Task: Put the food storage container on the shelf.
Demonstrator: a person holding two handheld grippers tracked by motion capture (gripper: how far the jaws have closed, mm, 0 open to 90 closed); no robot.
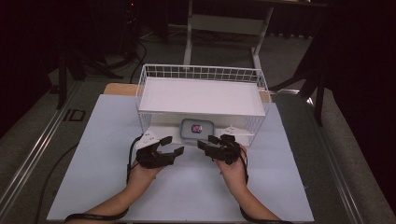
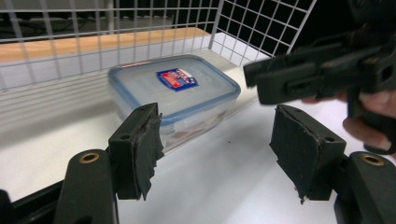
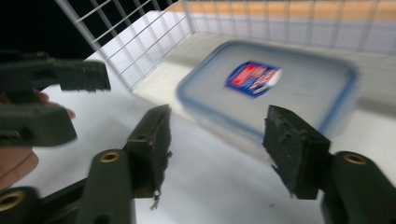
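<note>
Food container [image 1: 197,129]: a flat rectangular box of clear plastic with rounded corners, a blue-edged translucent lid and a small red-and-blue label at the lid's centre. It lies on the lower level of a white wire rack [image 1: 149,100], under the rack's flat white shelf, near the open front edge and about midway along it. In the left gripper view the container [image 2: 175,95] is sharp, and something pale and reddish shows faintly through its side wall; in the right gripper view it [image 3: 275,88] is blurred.

The rack is a grid of thin white wire with a low railing around the upper shelf. It stands on a pale, smooth, matte desk [image 1: 93,154], whose wooden edge shows behind the rack.

Both hands come in from the bottom of the high view, palms inward, each holding black tongs pointed toward the container. The left tongs [image 1: 169,145] are released, jaws spread wide and holding nothing, just left of the container's front. The right tongs [image 1: 208,141] are likewise released and empty, just right of it. The jaws' inner pads [image 2: 148,144] are dark, rough rubber with frayed, torn edges. Neither pair touches the container.
</note>
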